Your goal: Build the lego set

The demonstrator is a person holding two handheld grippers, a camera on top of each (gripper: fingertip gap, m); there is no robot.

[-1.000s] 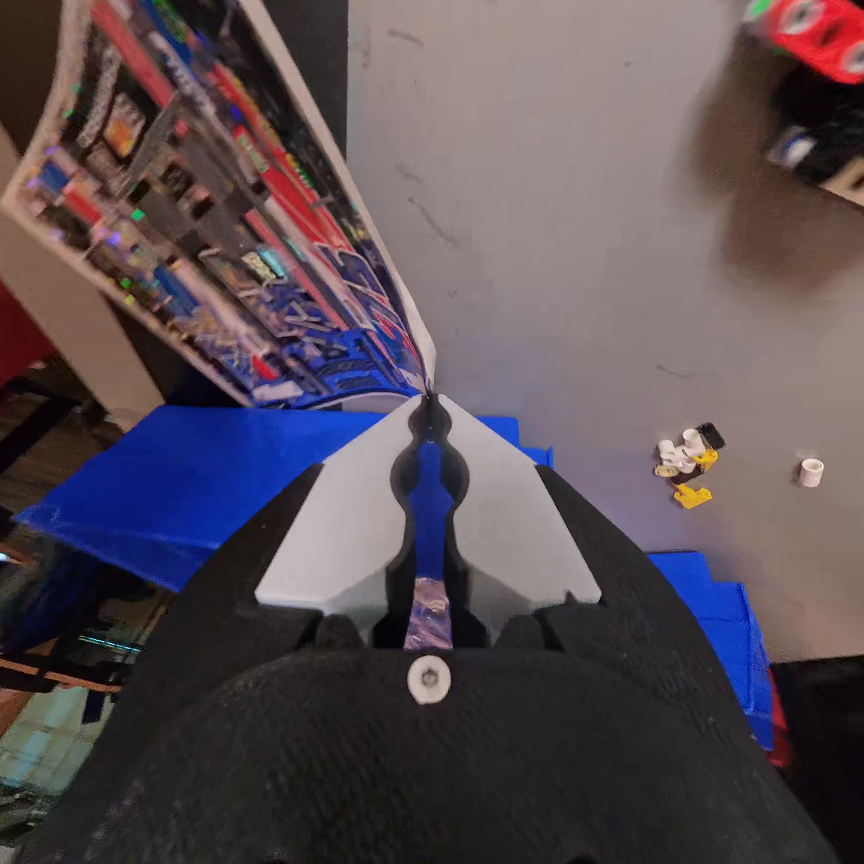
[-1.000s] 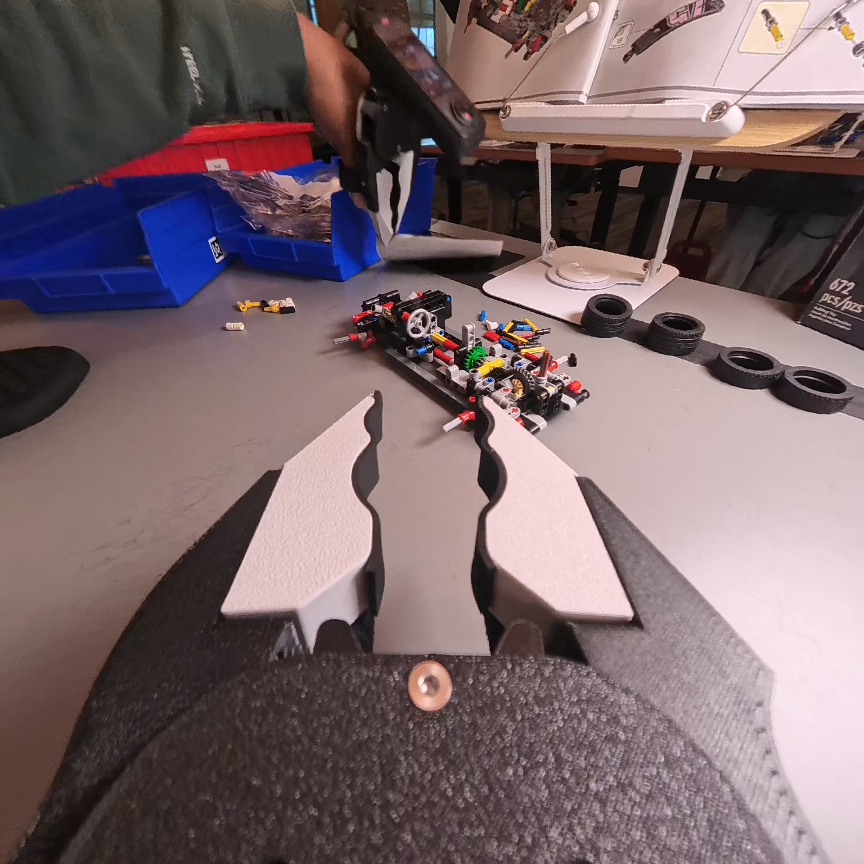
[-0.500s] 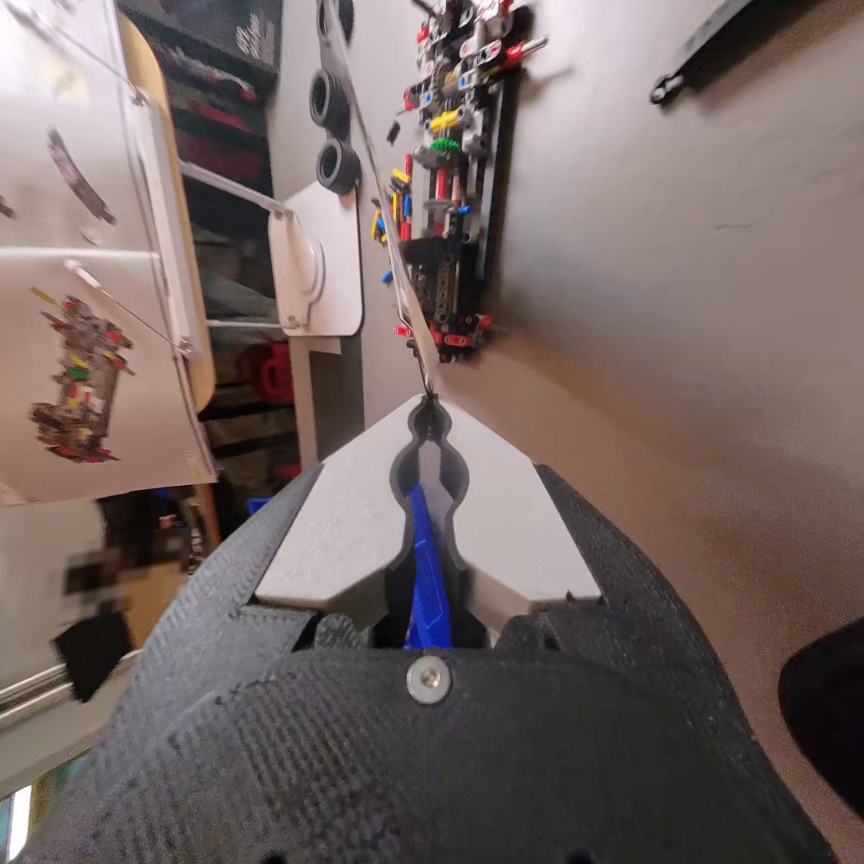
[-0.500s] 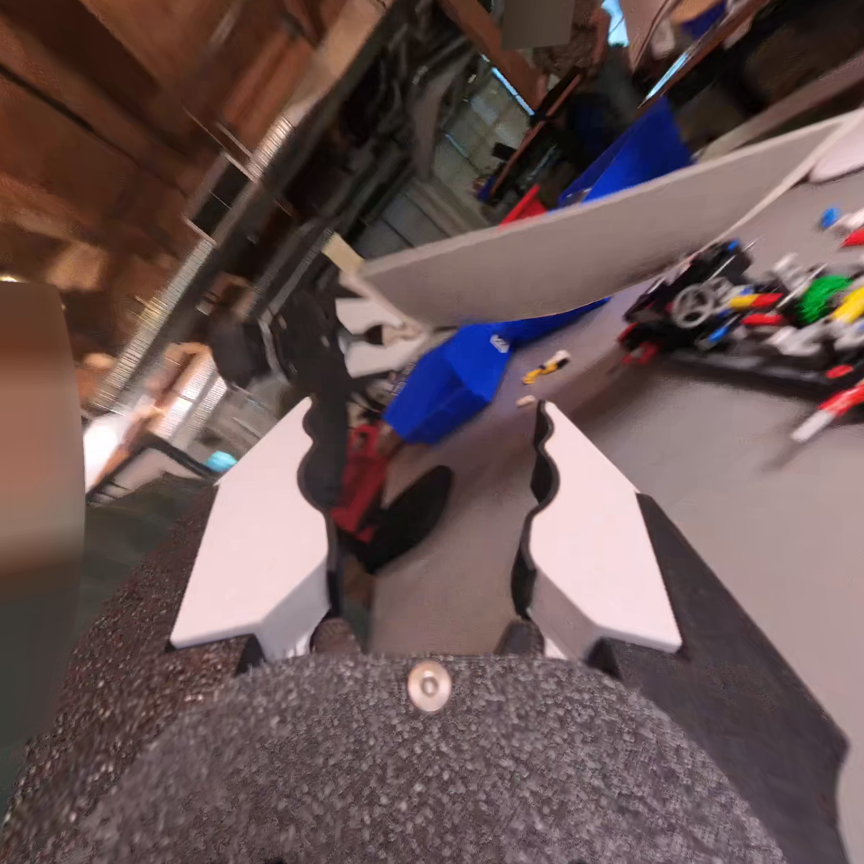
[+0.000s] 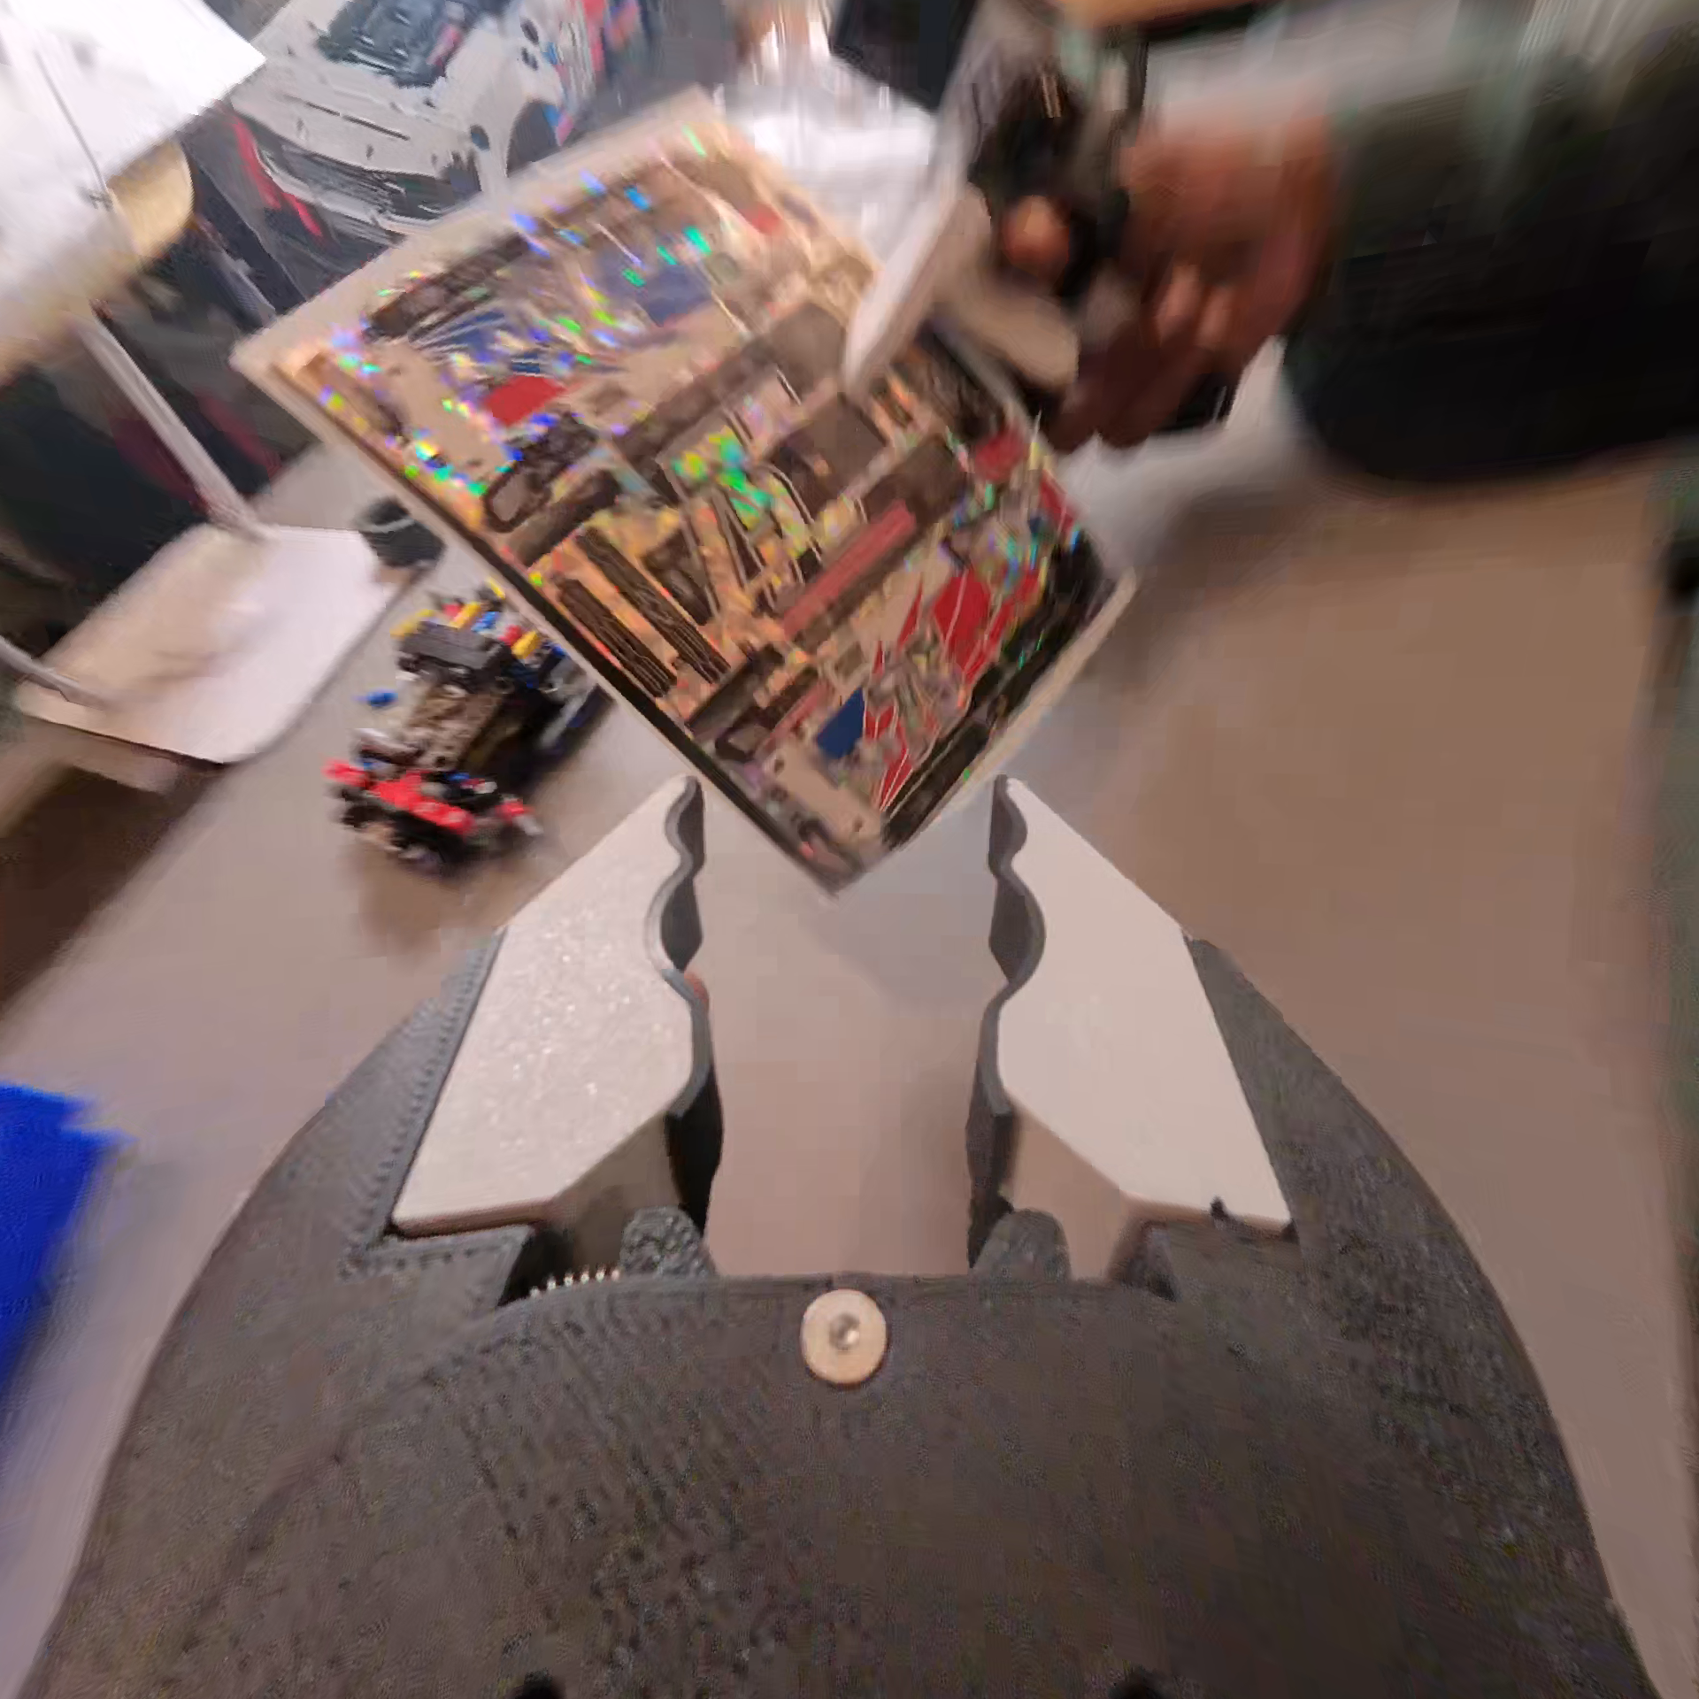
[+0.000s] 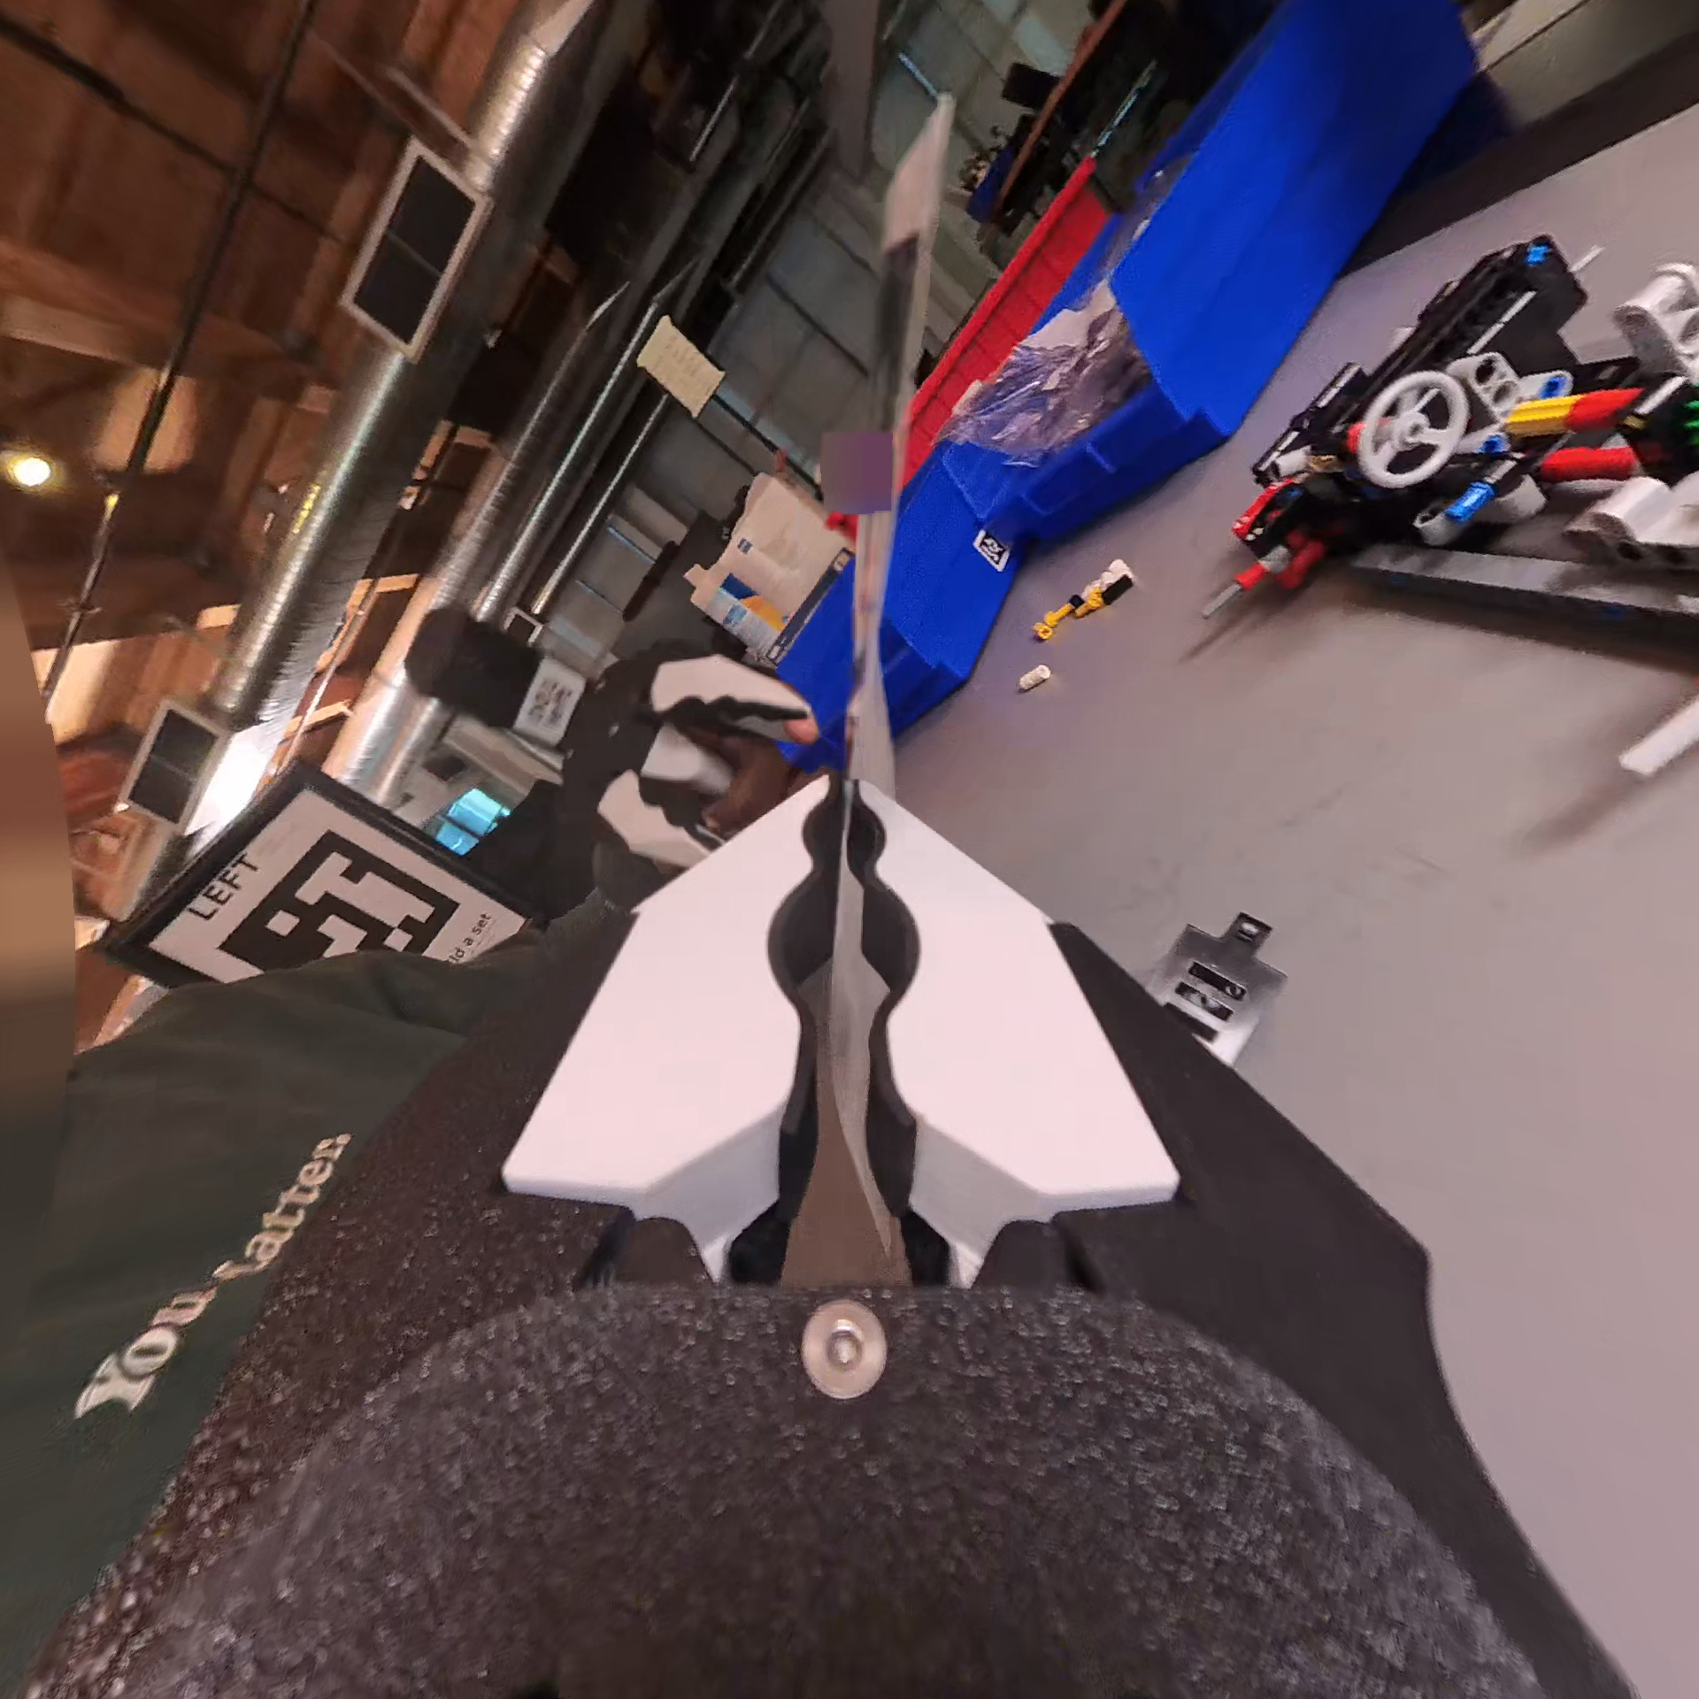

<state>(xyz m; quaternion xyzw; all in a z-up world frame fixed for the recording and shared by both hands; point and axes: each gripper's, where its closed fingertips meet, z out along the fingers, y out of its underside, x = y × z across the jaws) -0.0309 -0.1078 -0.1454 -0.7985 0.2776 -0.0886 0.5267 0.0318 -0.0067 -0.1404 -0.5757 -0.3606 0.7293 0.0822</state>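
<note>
Holding sticker sheet (image 5: pixel 699 515) above the lego chassis (image 5: pixel 450 735) on the table (image 5: pixel 1287 827), pinched edge-on in right hand-held gripper (image 6: pixel 841 791); left hand-held gripper (image 5: pixel 846 809) gaping wide, empty. Next, probably: peeling a sticker, needing a fine pinch.

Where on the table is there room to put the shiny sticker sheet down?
The grey table is bare right of the open left claw. The stretch between the blue bins and the lego car holds a few small loose pieces. It is crowded around the car.
</note>
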